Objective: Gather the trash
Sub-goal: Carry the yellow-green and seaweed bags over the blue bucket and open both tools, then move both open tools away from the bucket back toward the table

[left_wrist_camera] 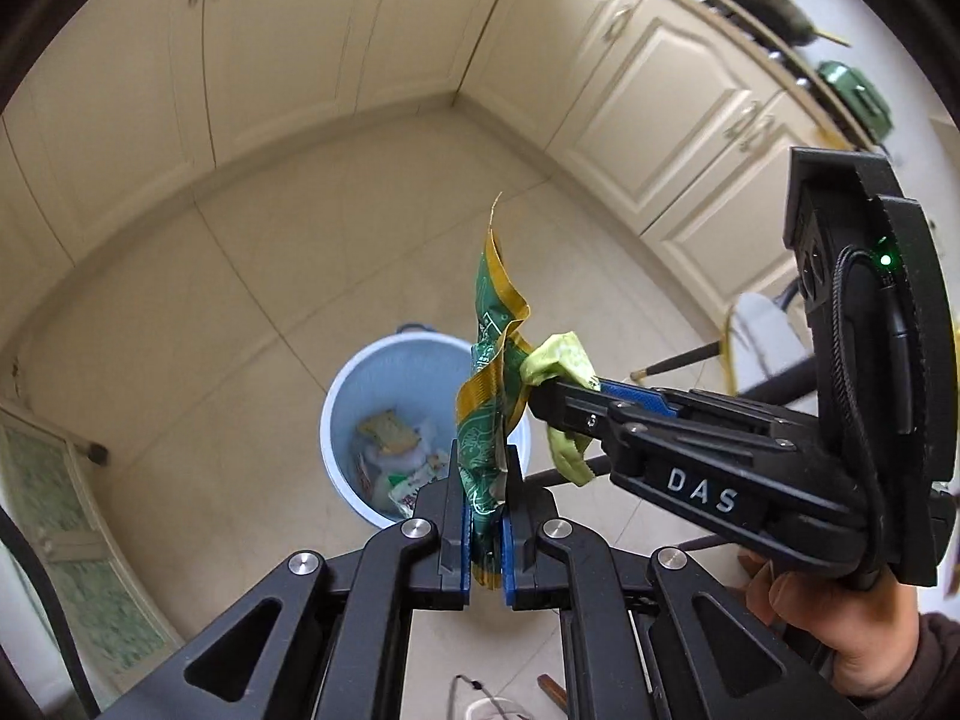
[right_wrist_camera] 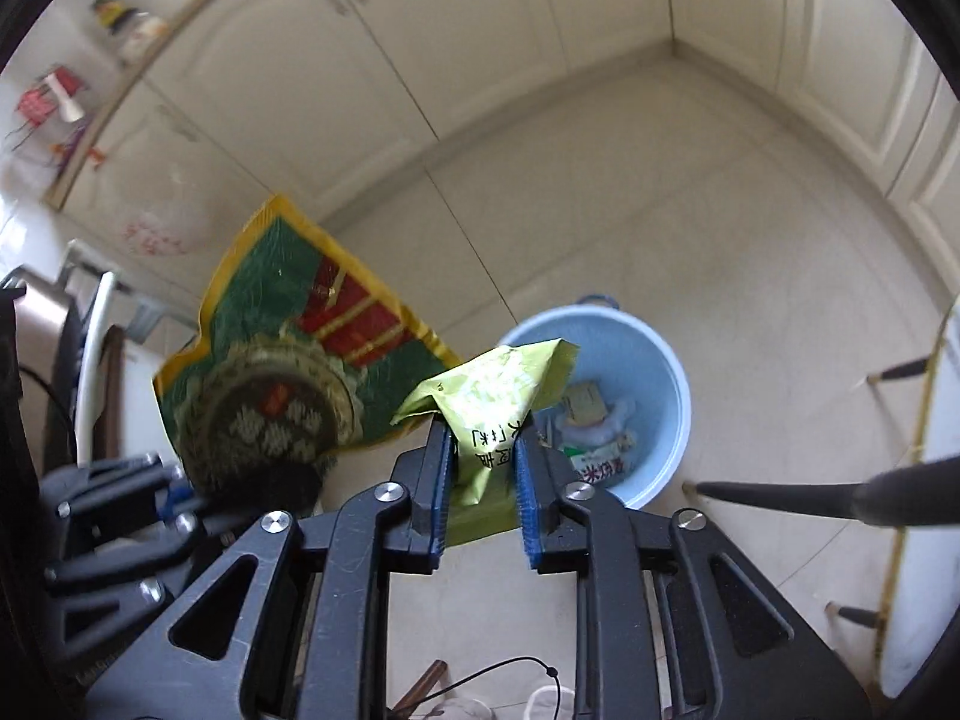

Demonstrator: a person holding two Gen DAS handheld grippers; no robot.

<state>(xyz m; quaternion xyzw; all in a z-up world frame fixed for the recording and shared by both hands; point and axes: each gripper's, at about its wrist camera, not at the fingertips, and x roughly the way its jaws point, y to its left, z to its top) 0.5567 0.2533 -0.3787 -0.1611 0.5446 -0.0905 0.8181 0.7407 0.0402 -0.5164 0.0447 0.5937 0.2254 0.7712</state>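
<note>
A pale tiled kitchen floor runs between cream cabinet doors [left_wrist_camera: 648, 96], and on it stands a light blue bucket [left_wrist_camera: 354, 384] that already holds a few wrappers and scraps of paper.

Both pieces of trash hang above the bucket. The left gripper [left_wrist_camera: 485, 516] is pressed together on the lower end of a green and gold snack bag [left_wrist_camera: 489, 372], whose flattened body twists upward, edge-on to its own camera. The right gripper [right_wrist_camera: 480, 480] holds a crumpled yellow-green wrapper [right_wrist_camera: 492, 402]; its jaws stand a little apart, with the wrapper's folds filling the gap. Whether the pads bite firmly I cannot tell.

Both look like thin, empty film: very light, limp and somewhat slick, so they will likely flutter and fall slowly rather than drop straight. A pinch on a doubled or crumpled fold should hold better than one on a single smooth edge.

Both grippers tilt steeply down toward the bucket and sit close side by side, the right one gripped from below by a hand [left_wrist_camera: 840, 618] in a dark sleeve.
</note>
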